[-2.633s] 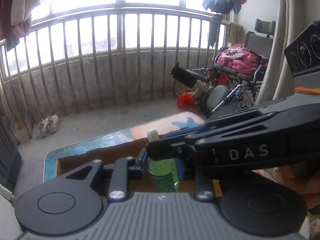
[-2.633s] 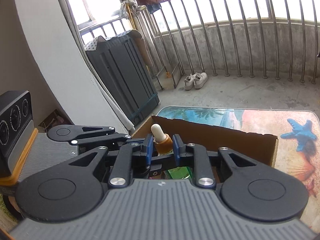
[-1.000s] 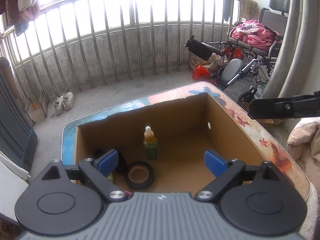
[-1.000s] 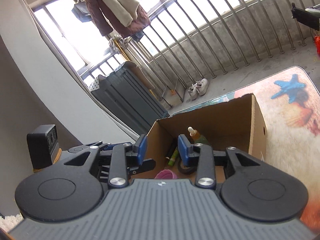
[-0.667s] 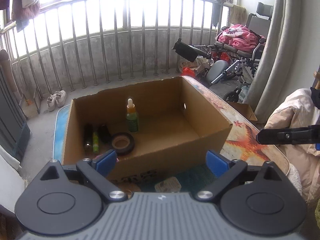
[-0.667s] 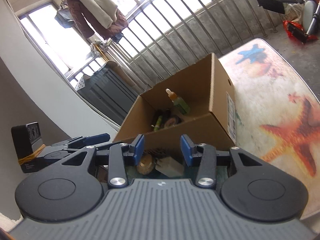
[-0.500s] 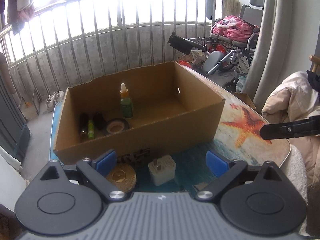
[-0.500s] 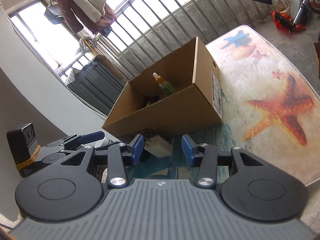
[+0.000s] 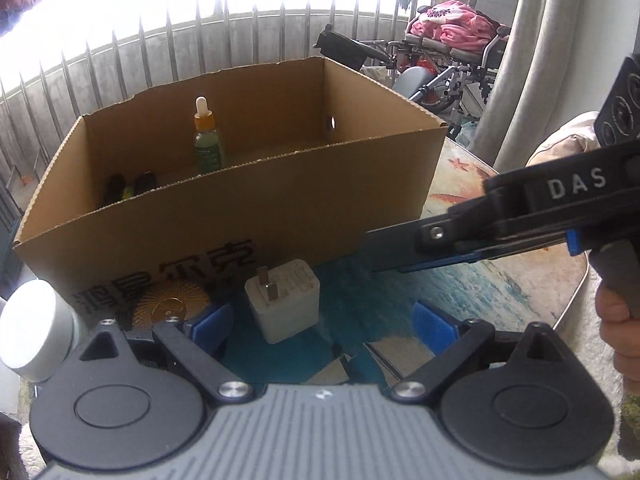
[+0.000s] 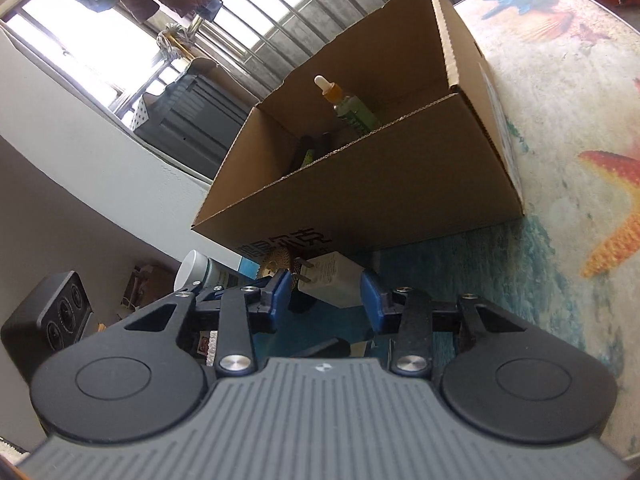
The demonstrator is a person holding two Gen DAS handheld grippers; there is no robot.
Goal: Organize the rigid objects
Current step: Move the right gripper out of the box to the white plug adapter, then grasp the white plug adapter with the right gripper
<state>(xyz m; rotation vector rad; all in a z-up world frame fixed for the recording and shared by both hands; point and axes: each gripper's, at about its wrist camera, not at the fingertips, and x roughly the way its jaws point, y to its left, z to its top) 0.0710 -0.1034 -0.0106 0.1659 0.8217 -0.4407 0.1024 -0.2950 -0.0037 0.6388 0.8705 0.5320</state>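
Observation:
An open cardboard box (image 9: 280,204) stands on the sea-print table. A green dropper bottle (image 9: 207,144) stands upright inside, with dark tubes (image 9: 128,186) lying at its left. A white plug adapter (image 9: 284,300) lies on the table in front of the box, prongs up. My left gripper (image 9: 322,322) is open and low, with the adapter between its blue pads. My right gripper (image 10: 325,294) is open, its pads on either side of the adapter (image 10: 334,280); it reaches in from the right in the left wrist view. The box (image 10: 380,196) and bottle (image 10: 348,110) show beyond it.
A gold ridged disc (image 9: 170,304) lies left of the adapter by the box wall; it also shows in the right wrist view (image 10: 274,264). A white-capped jar (image 9: 34,330) sits at the table's left edge. A railing, a wheelchair and a curtain stand beyond the table.
Both grippers left the dropper bottle in the box, opened, pulled back and came down in front of the box. They now frame the white adapter.

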